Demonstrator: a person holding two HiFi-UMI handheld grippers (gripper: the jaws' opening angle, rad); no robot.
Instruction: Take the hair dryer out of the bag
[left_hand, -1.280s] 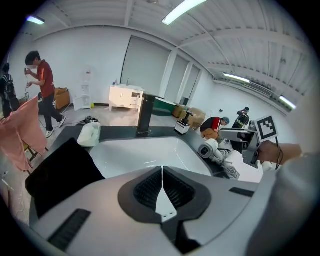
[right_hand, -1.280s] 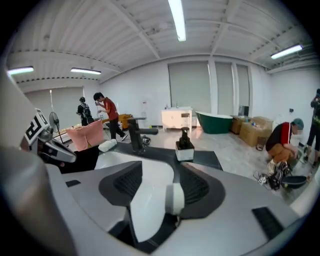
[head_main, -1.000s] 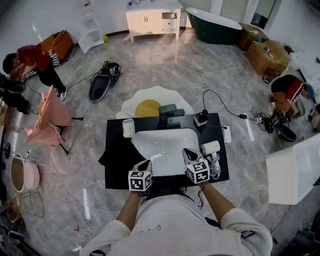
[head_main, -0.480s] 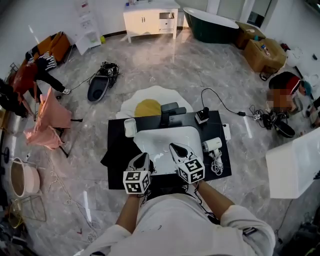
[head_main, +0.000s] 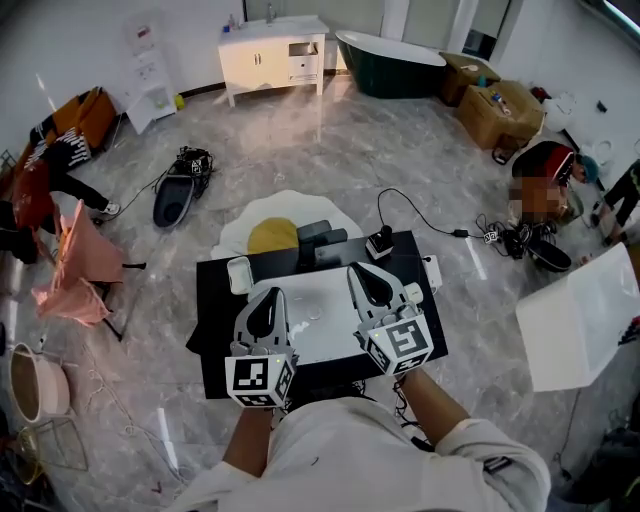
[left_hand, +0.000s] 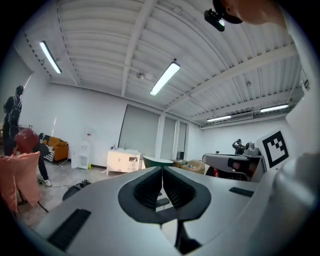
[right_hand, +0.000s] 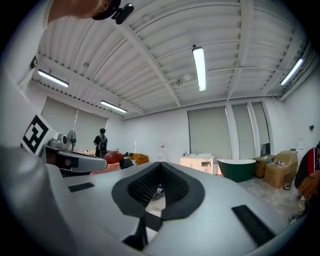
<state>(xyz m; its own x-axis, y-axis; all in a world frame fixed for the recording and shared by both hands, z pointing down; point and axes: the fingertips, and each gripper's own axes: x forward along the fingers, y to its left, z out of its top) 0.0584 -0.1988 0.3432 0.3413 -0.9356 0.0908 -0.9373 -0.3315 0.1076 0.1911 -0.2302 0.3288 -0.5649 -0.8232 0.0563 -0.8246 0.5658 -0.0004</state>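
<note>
Stands at a black bench (head_main: 325, 372) with 2 grippers held up over its near half, both pointing level and away from the body. Holds the left gripper (head_main: 268, 293) above the left side of a flat white bag (head_main: 318, 318) and the right gripper (head_main: 364, 272) above the bag's right side, neither touching it.

In the left gripper view, shows the fingers (left_hand: 150, 187) pressed together pad to pad and empty, aimed across the room toward a white cabinet (left_hand: 122, 161) and a dark green bathtub (left_hand: 159, 161). In the right gripper view, shows the same: fingers (right_hand: 147, 187) shut tight on nothing.

Has the white hair dryer (head_main: 413, 293) lying out on the bench just right of the bag, outside it and mostly hidden behind the right gripper.

Also has on the bench:
- a small white box (head_main: 238, 273) at the far left corner
- 2 dark grey blocks (head_main: 322, 235) at the far edge
- a black device (head_main: 380, 243) with a cable trailing off to the right

Beyond the far edge, on the floor, lies an egg-shaped rug (head_main: 270, 232) of white and yellow.
</note>
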